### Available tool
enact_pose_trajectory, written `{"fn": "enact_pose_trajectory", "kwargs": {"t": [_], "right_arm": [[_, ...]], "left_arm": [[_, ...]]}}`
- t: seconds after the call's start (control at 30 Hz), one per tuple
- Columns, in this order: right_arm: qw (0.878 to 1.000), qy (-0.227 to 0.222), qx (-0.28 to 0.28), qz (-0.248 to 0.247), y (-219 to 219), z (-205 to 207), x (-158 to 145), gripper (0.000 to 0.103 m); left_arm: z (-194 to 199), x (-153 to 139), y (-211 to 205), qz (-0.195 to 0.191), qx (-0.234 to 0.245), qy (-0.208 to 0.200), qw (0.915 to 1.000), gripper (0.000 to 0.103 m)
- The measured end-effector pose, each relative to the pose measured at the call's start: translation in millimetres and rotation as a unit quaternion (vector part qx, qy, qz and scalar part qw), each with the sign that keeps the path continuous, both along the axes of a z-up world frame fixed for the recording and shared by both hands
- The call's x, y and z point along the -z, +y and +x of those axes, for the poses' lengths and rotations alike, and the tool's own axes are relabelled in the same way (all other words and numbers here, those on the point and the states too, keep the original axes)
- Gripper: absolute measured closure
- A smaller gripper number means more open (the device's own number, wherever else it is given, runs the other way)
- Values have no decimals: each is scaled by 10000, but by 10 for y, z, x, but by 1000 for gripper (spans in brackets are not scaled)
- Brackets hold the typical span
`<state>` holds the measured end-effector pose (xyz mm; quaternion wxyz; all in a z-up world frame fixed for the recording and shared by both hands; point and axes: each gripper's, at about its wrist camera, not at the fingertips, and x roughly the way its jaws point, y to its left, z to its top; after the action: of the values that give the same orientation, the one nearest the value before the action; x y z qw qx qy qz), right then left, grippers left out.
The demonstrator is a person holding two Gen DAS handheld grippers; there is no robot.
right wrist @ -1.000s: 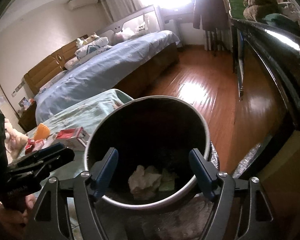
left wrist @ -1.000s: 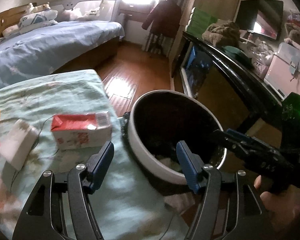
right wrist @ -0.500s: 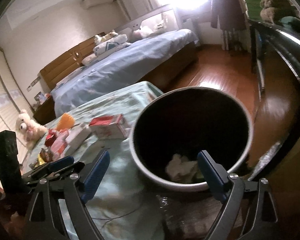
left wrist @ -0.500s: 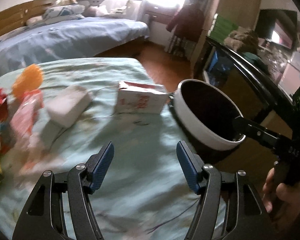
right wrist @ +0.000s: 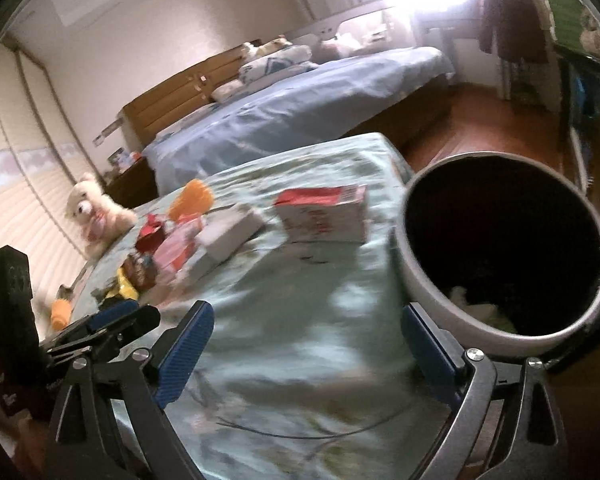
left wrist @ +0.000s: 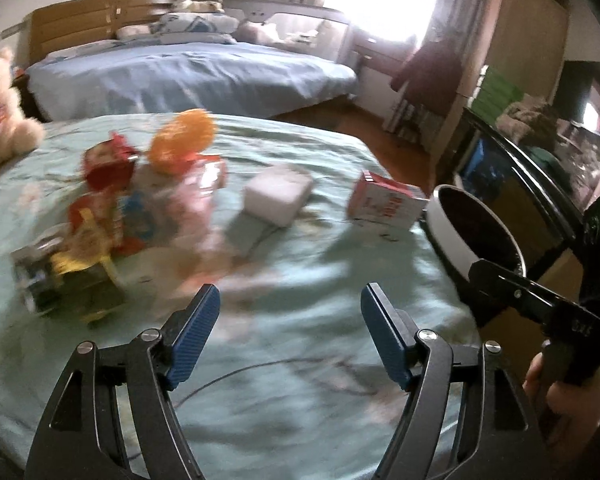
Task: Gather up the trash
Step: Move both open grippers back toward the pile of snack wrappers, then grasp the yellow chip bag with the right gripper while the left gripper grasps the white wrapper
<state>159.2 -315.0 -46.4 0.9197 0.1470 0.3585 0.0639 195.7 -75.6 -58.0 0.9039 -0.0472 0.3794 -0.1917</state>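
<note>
The left gripper hangs above the surface covered with a pale green flowered cloth. Its blue-padded fingers are released and have just been spreading a little wider; nothing is between them. The right gripper is also above the cloth, close to the round white trash bin with a dark inside. Its fingers are released too, have just been opening further, and hold nothing.

The trash lies on the cloth, apart from both grippers. A red and white paper carton lies on its side just beside the rim of the bin. Left of it in the right wrist view is a white rectangular box. Further left is a blurred heap of red, pink and yellow snack wrappers, with an orange round piece behind it. At the bottom of the bin some crumpled white paper is visible.

A cream plush bear sits at the far edge of the cloth. A thin dark cable runs across the cloth in front of the left fingers. Behind stands a bed with a blue cover. In the left wrist view a hand holds the right gripper at the right edge.
</note>
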Motion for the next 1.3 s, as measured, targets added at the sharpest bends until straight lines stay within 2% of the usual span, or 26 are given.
{"fn": "enact_pose_trajectory", "kwargs": {"t": [0.33, 0.57, 0.87, 1.07, 1.23, 1.3], "right_arm": [[9976, 24, -692, 42, 560, 99, 49, 8], [9938, 43, -1115, 19, 892, 141, 88, 8], [9899, 169, -1409, -46, 1262, 242, 184, 9], [9857, 243, -1659, -138, 1490, 311, 260, 28], [9812, 381, -1890, -5, 1680, 393, 328, 38], [9796, 424, -1965, 38, 1757, 446, 346, 46]], "left_arm": [[-160, 50, 637, 93, -584, 7, 9982, 29], [-242, 38, 973, 150, -828, 11, 9965, 29], [-177, 108, 1480, 186, -1324, 107, 9910, 29], [-73, 184, 1731, 206, -1498, 237, 9882, 29], [36, 183, 1827, 144, -1399, 287, 9897, 29], [82, 175, 1837, 146, -1348, 278, 9904, 29]]}}
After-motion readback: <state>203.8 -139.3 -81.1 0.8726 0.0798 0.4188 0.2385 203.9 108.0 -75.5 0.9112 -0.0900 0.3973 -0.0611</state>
